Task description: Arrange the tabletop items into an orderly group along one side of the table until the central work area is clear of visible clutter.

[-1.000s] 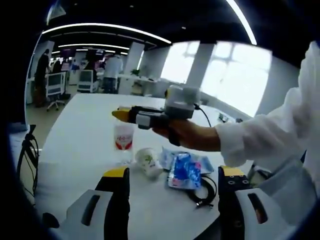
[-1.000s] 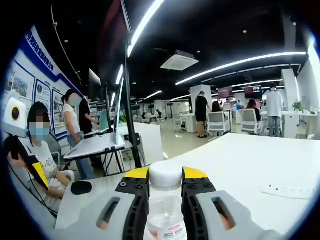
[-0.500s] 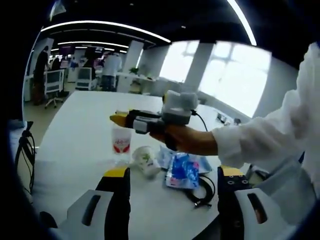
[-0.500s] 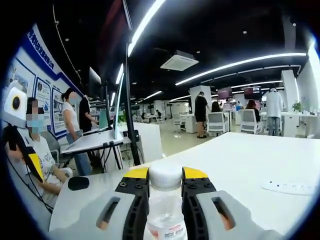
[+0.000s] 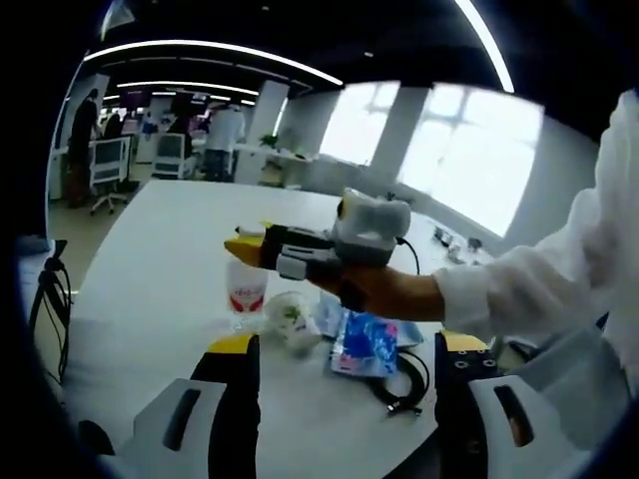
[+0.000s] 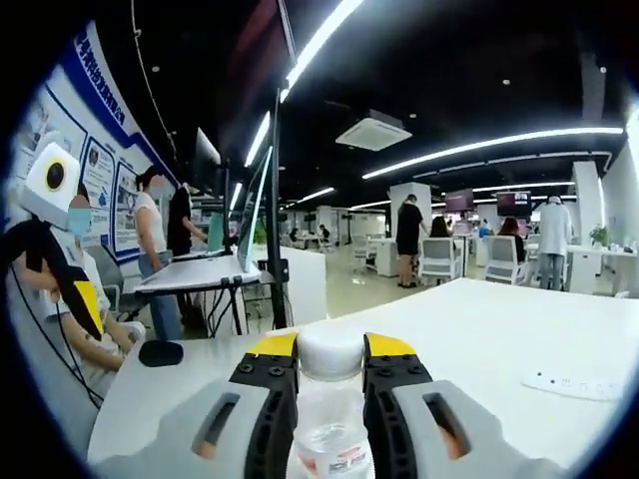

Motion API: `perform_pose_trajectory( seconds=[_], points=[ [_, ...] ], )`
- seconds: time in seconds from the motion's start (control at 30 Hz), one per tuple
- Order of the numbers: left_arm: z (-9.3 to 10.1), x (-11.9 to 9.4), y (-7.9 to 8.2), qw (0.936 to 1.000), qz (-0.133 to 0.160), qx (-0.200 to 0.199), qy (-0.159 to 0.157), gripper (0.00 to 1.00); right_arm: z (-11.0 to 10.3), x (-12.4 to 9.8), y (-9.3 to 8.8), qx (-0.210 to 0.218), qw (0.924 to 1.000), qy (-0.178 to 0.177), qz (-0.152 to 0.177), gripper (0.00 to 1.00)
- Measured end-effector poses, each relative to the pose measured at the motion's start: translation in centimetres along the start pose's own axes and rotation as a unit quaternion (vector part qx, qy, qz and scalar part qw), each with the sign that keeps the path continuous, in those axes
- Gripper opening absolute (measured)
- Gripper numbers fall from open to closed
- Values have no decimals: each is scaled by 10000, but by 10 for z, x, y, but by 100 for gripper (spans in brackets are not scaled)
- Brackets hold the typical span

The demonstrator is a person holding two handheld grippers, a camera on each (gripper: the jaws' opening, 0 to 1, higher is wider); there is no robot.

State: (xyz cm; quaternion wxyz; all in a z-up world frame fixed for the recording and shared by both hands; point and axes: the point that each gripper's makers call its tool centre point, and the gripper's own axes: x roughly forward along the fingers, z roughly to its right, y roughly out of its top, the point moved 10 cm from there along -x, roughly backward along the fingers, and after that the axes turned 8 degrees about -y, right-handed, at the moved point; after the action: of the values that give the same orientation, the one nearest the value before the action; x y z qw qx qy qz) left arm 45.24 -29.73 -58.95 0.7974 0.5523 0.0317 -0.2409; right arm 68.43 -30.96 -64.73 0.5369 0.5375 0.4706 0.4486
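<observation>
Right gripper [image 6: 330,371] jaws clenched on water bottle [image 6: 329,419]; left gripper [image 5: 342,349] jaws released above table [image 5: 150,289].

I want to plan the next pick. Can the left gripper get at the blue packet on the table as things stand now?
Probably yes. The left gripper is open and holds nothing, and the blue packet lies on the table ahead of its jaws. The right gripper, shut on the bottle, is held above and beyond the packet.

A clear water bottle [image 6: 327,419] with white cap and red label stands upright, clamped between yellow-tipped jaws, while a tipped white cup [image 5: 291,319], blue snack packet [image 5: 364,344] and coiled black cable [image 5: 404,384] cluster on the white tabletop [image 5: 160,289].
</observation>
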Motion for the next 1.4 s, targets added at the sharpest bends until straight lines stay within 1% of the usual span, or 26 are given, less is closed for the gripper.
perform_pose_trajectory(
  seconds=[0.33, 0.53, 0.6, 0.63, 0.67, 0.7, 0.73, 0.77, 0.87, 0.93, 1.03, 1.1, 1.17, 1.23, 1.33, 1.4],
  points=[
    [1, -1, 0, 10000, 18, -8, 12, 68, -2, -1, 3, -20, 10000, 51, -59, 20],
    [1, -1, -1, 10000, -1, -34, 44, 68, 2, 2, -1, 26, 9999, 47, -89, 21],
    [0, -2, 0, 10000, 24, 0, 68, 68, 0, 1, 0, 261, 9995, 40, -195, 21],
    [0, -2, 0, 10000, 32, -11, 76, 68, 1, 1, 1, 265, 9994, 24, -212, 22],
    [-1, -2, -1, 9999, 28, -35, 92, 68, 3, 2, 1, 301, 9991, -4, -283, 24],
    [-1, -2, -1, 9999, 19, -45, 99, 68, 3, 1, 2, 327, 9990, -32, -316, 27],
    [-1, -2, -1, 9999, 21, -59, 107, 68, 3, 0, 5, 345, 9990, -57, -296, 33],
    [-1, -2, -1, 9999, 35, -66, 112, 69, 4, -1, 5, 374, 9989, -80, -287, 37],
    [-2, -4, -1, 9998, 68, -76, 174, 71, 9, -3, 11, 422, 9988, -35, -263, 44],
    [-3, -5, -1, 9996, 86, -83, 248, 75, 8, -9, 18, 520, 9983, 64, -257, 48],
    [-5, -6, 0, 9992, 147, -152, 329, 80, 21, -16, 14, 533, 9978, 33, -391, 53],
    [-6, -7, 0, 9991, 165, -211, 340, 80, 25, -26, 13, 514, 9975, -21, -479, 52],
    [-7, -7, 0, 9989, 188, -229, 363, 81, 28, -30, 12, 539, 9971, -29, -530, 52],
    [-6, -7, 0, 9989, 183, -235, 369, 81, 35, -38, 12, 516, 9964, -98, -658, 51],
    [-5, -7, 1, 9990, 182, -222, 351, 81, 40, -50, 14, 520, 9962, -201, -667, 51],
    [-5, -6, 1, 9991, 184, -217, 322, 81, 42, -53, 13, 553, 9959, -218, -685, 51]
  ],
)
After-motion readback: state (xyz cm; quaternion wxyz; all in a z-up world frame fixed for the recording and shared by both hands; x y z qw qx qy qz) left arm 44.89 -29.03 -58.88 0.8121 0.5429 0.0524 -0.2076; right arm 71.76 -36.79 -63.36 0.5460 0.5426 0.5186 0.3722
